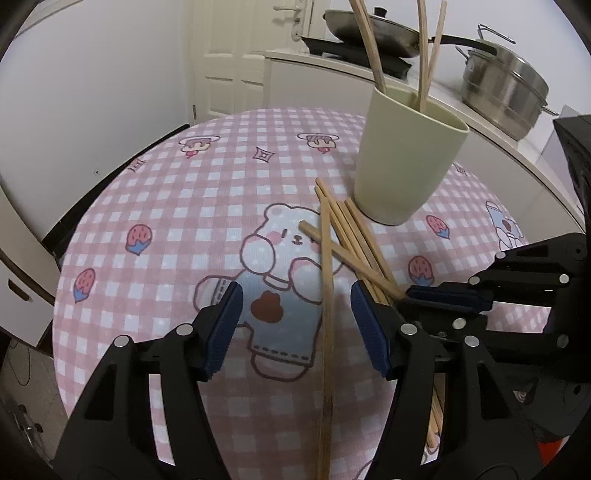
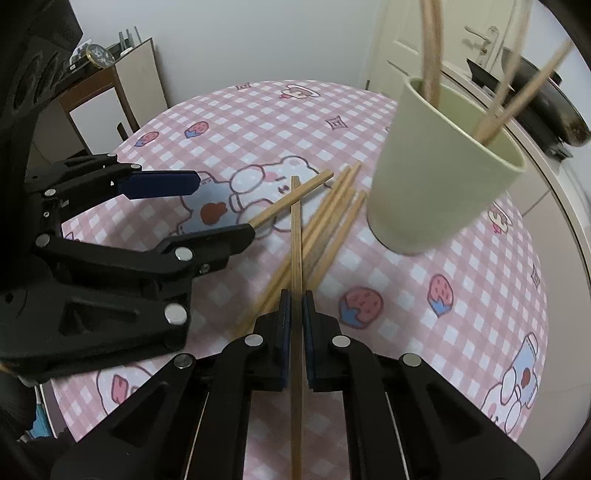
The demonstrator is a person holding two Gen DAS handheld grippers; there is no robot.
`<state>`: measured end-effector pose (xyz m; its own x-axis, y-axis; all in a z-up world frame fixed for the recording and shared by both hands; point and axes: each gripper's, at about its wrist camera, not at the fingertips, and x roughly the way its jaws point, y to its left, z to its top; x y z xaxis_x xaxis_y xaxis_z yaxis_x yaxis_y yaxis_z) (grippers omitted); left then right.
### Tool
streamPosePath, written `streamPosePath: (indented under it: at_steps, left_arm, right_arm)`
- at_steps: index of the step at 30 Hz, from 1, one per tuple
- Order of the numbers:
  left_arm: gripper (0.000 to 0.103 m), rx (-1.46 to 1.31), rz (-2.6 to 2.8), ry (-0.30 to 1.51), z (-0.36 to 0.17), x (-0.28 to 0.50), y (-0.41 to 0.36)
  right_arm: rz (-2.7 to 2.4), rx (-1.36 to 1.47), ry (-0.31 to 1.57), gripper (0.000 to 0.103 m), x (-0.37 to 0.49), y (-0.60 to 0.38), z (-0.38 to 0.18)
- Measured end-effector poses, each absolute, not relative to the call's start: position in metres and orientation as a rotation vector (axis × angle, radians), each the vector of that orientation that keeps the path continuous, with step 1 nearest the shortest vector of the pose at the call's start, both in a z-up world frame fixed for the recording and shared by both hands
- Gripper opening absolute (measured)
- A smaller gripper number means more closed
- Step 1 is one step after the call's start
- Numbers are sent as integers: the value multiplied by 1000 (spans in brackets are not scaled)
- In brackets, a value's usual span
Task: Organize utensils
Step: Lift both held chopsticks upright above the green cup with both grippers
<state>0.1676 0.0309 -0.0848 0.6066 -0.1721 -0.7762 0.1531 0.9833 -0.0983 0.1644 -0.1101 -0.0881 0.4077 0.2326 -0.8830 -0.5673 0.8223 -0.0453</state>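
Observation:
A pale green cup [image 1: 402, 166] [image 2: 436, 184] stands on the round table with three chopsticks [image 1: 424, 55] upright in it. Several loose chopsticks [image 1: 354, 236] [image 2: 325, 229] lie fanned out in front of the cup. My left gripper [image 1: 295, 295] [image 2: 221, 206] is open; one chopstick [image 1: 325, 332] runs lengthwise between its blue pads and touches neither. My right gripper [image 2: 295, 306] [image 1: 410, 295] is shut on another chopstick [image 2: 295, 240], which points along its fingers toward the cup. The two chopsticks cross near the bear print.
The pink checked tablecloth [image 1: 147, 184] [image 2: 443, 332] covers the table to its curved edge. Behind it runs a white counter with a wok [image 1: 369, 29] and a steel pot [image 1: 506, 88]. A white door [image 1: 229, 55] is at the back, and a cabinet [image 2: 99, 92] at the left.

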Motion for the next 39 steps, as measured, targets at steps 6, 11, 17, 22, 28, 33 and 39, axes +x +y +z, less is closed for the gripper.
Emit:
streamPosePath:
  at_steps: [6, 11, 17, 22, 28, 33, 39]
  left_arm:
    - [51, -19, -216, 949, -92, 177, 23]
    - [41, 87, -195, 970, -97, 182, 6]
    - [11, 99, -234, 972, -96, 188, 0]
    - [6, 27, -268, 901, -83, 185, 7]
    - [6, -94, -293, 712, -35, 163, 19]
    - [5, -104, -328, 563, 11, 150, 5]
    - [5, -90, -356, 381, 45, 138, -17]
  right_arm:
    - [507, -320, 1071, 5, 161, -131, -89]
    - [511, -309, 1117, 5, 167, -132, -88]
    - [521, -292, 1125, 5, 177, -129, -88]
    - [558, -202, 1045, 5, 167, -142, -76]
    - [596, -76, 880, 5, 140, -162, -38]
    - [573, -36, 719, 5, 127, -169, 1]
    - [522, -1, 563, 5, 120, -182, 33]
